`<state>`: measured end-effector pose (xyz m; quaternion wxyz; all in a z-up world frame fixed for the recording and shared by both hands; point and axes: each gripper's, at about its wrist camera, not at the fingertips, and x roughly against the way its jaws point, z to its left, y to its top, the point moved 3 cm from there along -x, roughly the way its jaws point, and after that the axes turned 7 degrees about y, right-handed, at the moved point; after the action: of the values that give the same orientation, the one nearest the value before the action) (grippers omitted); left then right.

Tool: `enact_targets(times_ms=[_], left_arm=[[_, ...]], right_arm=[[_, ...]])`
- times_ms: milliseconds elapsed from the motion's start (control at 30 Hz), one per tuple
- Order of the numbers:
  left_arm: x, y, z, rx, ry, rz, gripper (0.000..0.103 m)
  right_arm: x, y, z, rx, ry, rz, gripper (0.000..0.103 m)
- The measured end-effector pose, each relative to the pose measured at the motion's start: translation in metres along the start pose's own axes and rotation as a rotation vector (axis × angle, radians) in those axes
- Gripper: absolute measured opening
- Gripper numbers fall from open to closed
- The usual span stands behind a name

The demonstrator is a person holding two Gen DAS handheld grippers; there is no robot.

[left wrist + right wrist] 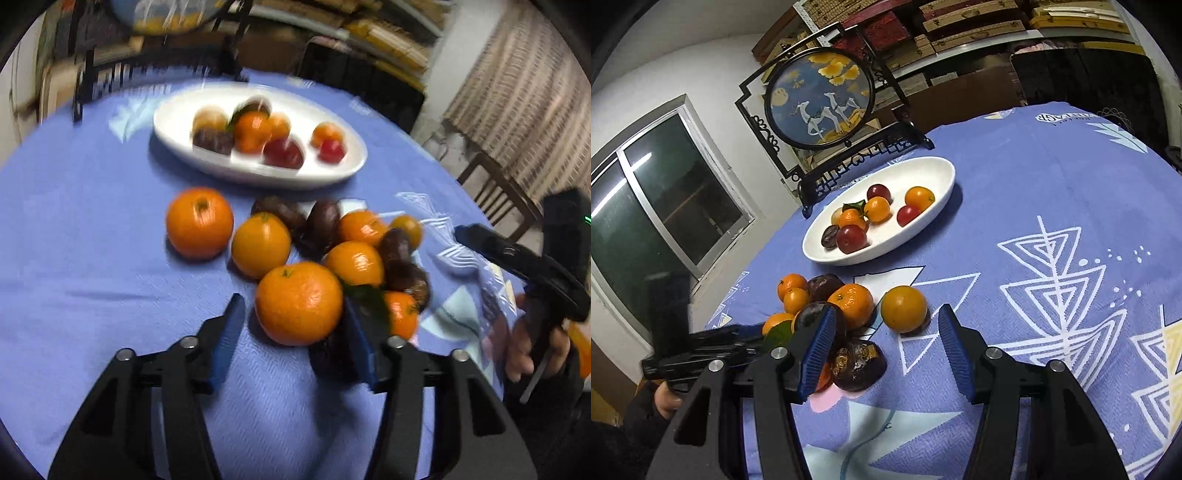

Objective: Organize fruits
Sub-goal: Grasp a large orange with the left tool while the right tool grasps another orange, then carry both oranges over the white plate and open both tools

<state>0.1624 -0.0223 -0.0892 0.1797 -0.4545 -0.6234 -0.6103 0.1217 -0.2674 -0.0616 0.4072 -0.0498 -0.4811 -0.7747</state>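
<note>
Left wrist view motion-blurred, worst toward the top; right wrist view sharp. Dim indoor light, soft shadows, fisheye-bent edges, dark corners.

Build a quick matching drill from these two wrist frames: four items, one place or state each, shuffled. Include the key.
Items
1. white oval dish
2. nearest orange
3. lone orange
4. round framed camel picture

Descriptions
A. between the left gripper's open jaws, left pad clear of it
B. standing upright behind the dish, at the table edge
C. holding red, orange and dark fruit
D. on the cloth ahead of the right gripper's open jaws, apart from the pile

Pairs: 1-C, 2-A, 3-D, 4-B
</note>
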Motion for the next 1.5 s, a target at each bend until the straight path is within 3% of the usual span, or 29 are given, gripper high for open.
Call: enact_targets(times_ms=[67, 100, 233, 433, 633, 700, 767, 1000, 1233, 1500], left_arm=[[-0.002, 0.003, -0.003, -0.004, -0.01, 0.005, 0.051], [-0.001, 0.003, -0.005, -0.012, -0.008, -0.004, 0.045], [0.019, -0.001, -0.007, -0.022, -0.037, -0.092, 0.045], [0.048, -0.004, 0.005, 0.02, -0.029, -0.17, 0.045], [0.056, -0.007, 0.013, 0.027, -0.027, -0.173, 0.045], [0.057, -0.008, 0.015, 0.026, -0.026, -0.179, 0.045], [0.059, -0.008, 0.017, 0.028, -0.024, -0.183, 0.045], [0.065, 0.0, 0.02, 0.029, -0.016, -0.201, 0.045], [0.066, 0.048, 0.019, 0.003, -0.017, -0.222, 0.045], [0.011, 0.141, 0.03, 0.003, 0.03, -0.198, 0.045]], right_arm=[[-0.001, 0.0, 0.0, 0.0, -0.002, 0.003, 0.058], [-0.001, 0.0, -0.001, -0.004, -0.004, 0.006, 0.058], [-0.004, -0.001, -0.003, -0.01, -0.03, 0.022, 0.058], [-0.018, 0.004, 0.011, 0.081, -0.175, 0.098, 0.058], [-0.052, 0.013, 0.013, 0.141, -0.269, 0.184, 0.058], [-0.064, 0.012, 0.01, 0.137, -0.273, 0.212, 0.058], [-0.074, 0.009, 0.009, 0.127, -0.257, 0.245, 0.037], [-0.05, 0.017, 0.017, 0.079, -0.213, 0.197, 0.037], [-0.023, 0.065, 0.042, 0.154, -0.164, 0.139, 0.037], [-0.075, 0.137, 0.022, 0.13, -0.128, 0.117, 0.037]])
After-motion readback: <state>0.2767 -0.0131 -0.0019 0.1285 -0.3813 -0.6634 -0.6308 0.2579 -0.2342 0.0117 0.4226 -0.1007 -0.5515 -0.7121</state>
